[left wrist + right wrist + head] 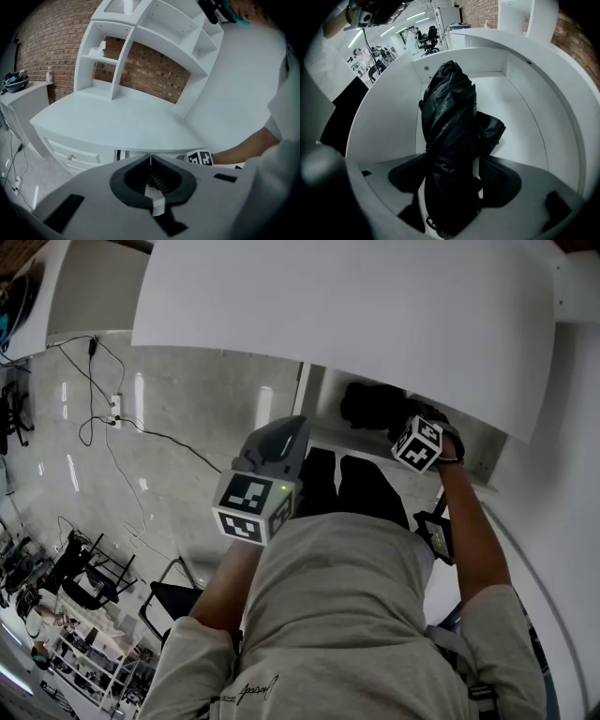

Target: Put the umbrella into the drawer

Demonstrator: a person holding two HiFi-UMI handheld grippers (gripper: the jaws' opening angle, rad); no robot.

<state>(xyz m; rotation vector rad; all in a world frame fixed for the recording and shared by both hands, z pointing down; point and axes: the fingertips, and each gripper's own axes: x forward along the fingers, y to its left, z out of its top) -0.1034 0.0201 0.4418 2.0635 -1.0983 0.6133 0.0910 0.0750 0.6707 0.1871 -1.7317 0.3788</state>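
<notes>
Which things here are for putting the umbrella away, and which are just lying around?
For the job:
black umbrella
open drawer, with the umbrella inside
right gripper, jaws open around the umbrella

Just lying about:
power strip and cables on the floor
black chairs
shelves on the desk
left gripper, shut and empty

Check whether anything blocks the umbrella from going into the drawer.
Nothing visible does. The umbrella sits between the right tongs, already inside the open drawer; no other thing shows in it.
</notes>
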